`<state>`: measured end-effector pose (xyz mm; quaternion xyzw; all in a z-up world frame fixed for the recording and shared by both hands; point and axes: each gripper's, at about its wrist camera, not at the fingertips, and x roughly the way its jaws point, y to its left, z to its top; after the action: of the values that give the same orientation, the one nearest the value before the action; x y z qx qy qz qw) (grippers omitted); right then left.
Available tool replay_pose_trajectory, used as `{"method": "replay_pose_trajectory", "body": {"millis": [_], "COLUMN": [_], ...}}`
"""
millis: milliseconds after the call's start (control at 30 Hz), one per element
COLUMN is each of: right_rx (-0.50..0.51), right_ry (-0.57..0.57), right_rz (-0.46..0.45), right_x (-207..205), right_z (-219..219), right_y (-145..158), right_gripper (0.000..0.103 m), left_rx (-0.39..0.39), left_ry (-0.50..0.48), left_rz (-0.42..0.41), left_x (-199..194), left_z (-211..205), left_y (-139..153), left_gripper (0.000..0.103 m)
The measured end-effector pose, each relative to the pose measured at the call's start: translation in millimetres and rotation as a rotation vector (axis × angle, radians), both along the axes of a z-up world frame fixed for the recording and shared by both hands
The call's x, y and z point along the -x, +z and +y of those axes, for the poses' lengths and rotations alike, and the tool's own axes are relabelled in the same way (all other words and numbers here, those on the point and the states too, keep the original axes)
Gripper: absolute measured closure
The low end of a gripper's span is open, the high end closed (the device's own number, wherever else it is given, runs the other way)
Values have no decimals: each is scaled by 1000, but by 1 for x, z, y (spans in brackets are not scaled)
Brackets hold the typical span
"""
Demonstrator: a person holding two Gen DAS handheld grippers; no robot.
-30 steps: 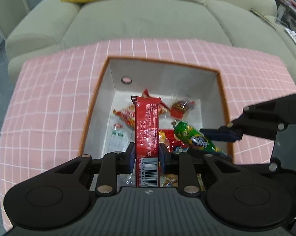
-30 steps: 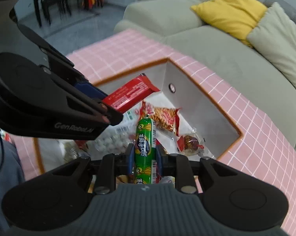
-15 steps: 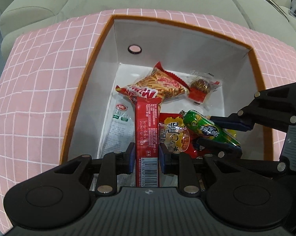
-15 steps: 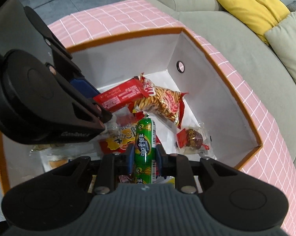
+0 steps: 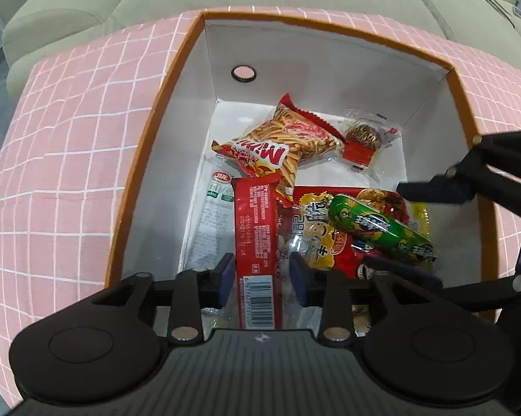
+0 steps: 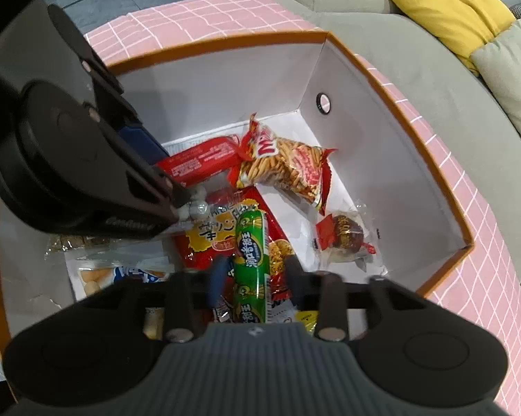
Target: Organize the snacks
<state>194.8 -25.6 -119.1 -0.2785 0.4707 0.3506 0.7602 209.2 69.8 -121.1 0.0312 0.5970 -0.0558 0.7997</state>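
Note:
Both grippers are low inside a white box with an orange rim [image 5: 149, 128], also in the right wrist view [image 6: 430, 159]. My left gripper [image 5: 262, 275] is open, its pads apart from the red wafer bar [image 5: 255, 239] lying between them. My right gripper [image 6: 253, 274] is open, with the green sausage stick [image 6: 251, 253] lying loose between its pads. The sausage stick also shows in the left wrist view [image 5: 378, 225]. Both snacks rest on the pile in the box.
The box holds a bag of stick snacks [image 5: 288, 142], a wrapped chocolate ball [image 5: 362, 138], a red noodle pack [image 5: 315, 228] and clear packets. The box sits on a pink checked cloth [image 5: 69, 138]. A grey sofa [image 6: 416, 55] with a yellow cushion [image 6: 447, 3] stands behind.
Both grippers have moved down into the box and opened. The red wafer bar and the green sausage stick are let go and lie on the other snacks.

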Motion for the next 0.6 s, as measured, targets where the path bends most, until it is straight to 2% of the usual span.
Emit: {"method": "replay_pose_trajectory", "body": {"millis": [67,100,233,300,433,600], "right_rx": [-8,-12,-25,-46,-106,-198], "right_ry": [-1,-1,-4,-13,-65,-165], "right_rz": [-8,-15,-45,-56,-91,-149], "right_x": [3,5,13,17,28,47], "right_z": [-2,-3,-9,-15,-35,-62], "right_y": [7,11,30,40,66,99], "right_gripper": [40,36,20,17,12,11], "left_rx": [8,6,-13,-12,-11,-20], "left_ry": [2,3,8,17,38,61], "left_rz": [-15,-25,-78,-124,-234,-399], "left_x": [4,6,16,22,36,58], "left_z": [0,1,1,2,-1,-9], "left_y": [7,11,34,48,83,128], "left_gripper": [40,36,33,27,26,24]}}
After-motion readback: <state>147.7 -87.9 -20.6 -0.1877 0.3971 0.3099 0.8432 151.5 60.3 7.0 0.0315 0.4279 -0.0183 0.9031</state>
